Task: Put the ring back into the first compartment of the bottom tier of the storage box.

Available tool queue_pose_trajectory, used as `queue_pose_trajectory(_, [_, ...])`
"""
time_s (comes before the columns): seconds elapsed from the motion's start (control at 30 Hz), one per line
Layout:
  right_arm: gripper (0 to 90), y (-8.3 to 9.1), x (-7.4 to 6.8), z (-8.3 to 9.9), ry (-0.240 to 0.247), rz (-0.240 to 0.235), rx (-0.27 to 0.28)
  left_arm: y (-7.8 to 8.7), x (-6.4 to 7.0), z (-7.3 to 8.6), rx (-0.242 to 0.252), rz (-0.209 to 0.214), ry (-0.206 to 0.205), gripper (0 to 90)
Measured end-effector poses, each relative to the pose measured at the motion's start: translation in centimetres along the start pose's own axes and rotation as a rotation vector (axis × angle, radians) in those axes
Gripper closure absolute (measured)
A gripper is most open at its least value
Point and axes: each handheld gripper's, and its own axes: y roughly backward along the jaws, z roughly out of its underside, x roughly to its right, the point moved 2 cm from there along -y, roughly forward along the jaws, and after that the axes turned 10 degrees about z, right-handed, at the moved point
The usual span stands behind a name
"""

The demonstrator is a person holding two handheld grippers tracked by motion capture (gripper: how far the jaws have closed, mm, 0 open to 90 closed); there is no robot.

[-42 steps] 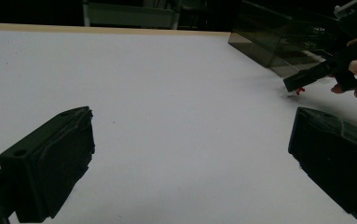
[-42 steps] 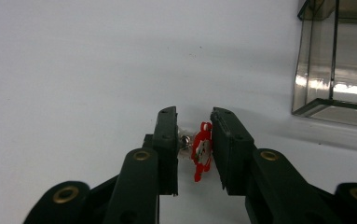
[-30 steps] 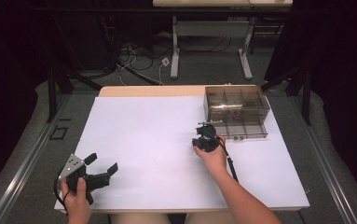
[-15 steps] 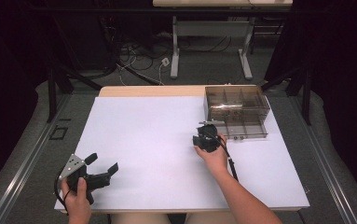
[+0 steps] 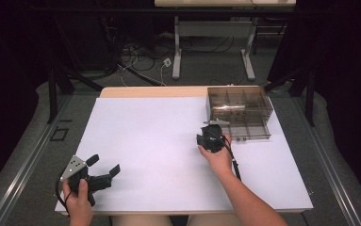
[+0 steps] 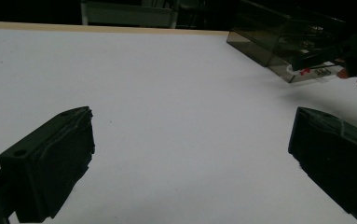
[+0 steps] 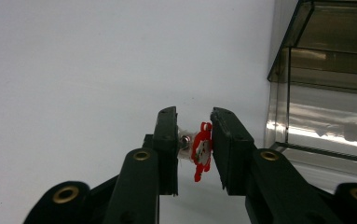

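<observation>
Between the right hand-held gripper's (image 7: pixel 194 148) jaws a small red-and-clear piece (image 7: pixel 201 151) is pinched thinly — it could be dropped beside the smoky box (image 7: pixel 325 84); the left hand-held gripper (image 6: pixel 190 154) is held open.

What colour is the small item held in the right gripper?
Red and clear: the small item between the right gripper jaws looks like clear packaging with red print, best seen in the right gripper view.

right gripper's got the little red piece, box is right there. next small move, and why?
Probably carry it up and over the near wall of the smoky box, toward a compartment. The right gripper has its jaws closed on the small red-and-clear piece and sits low, beside the box rather than above it. The left gripper rests open, far off at the table's near edge.
</observation>
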Motion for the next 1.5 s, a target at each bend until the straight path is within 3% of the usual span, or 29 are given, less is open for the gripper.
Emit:
queue_pose_trajectory(0.8, [71.9, 0.9, 1.9, -0.4, -0.012, 0.006, 0.014, 0.0, 0.0, 0.0, 0.000, -0.001, 0.000, 0.3])
queue_pose_trajectory(1.5, [71.9, 1.2, 4.9, -0.4, -0.045, 0.043, 0.020, -0.1, 0.1, 0.0, -0.003, -0.001, -0.002, 0.3])
